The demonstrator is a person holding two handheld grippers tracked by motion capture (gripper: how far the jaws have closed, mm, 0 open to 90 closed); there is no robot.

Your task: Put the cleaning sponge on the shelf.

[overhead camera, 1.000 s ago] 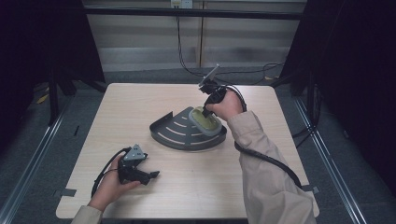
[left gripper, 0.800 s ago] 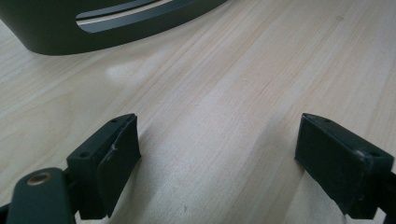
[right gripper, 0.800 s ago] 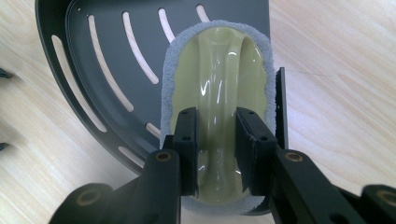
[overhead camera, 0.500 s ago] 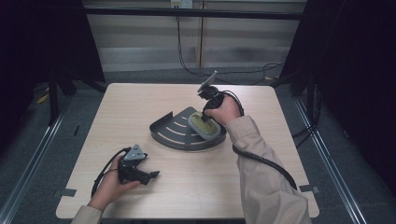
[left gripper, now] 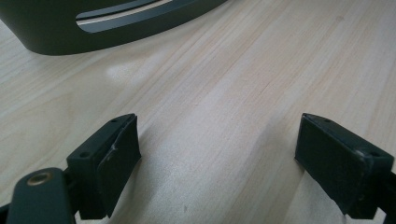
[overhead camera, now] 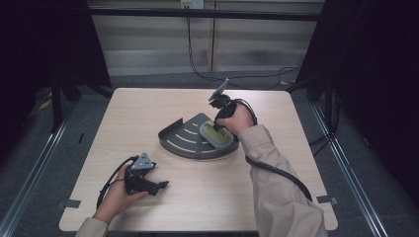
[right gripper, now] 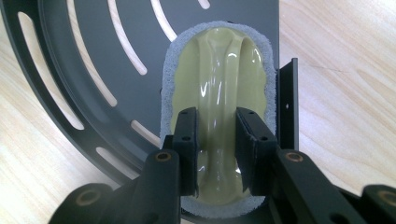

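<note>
Two grippers were on the counter [overhead camera: 148,113]: the right gripper [right gripper: 217,140] clamped the sponge's ridge [right gripper: 219,88] inside the dark slotted tray [overhead camera: 185,140], while the left gripper [left gripper: 219,163] rested wide open, well apart.

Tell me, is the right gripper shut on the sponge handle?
Shut: the right gripper has both jaws pressed against the sponge handle's ridge.

The high view looks down and forward over the whole table [overhead camera: 148,113]. Each gripper view sits close above the wood (very low), both sharing the slotted dark tray [right gripper: 93,56].
</note>
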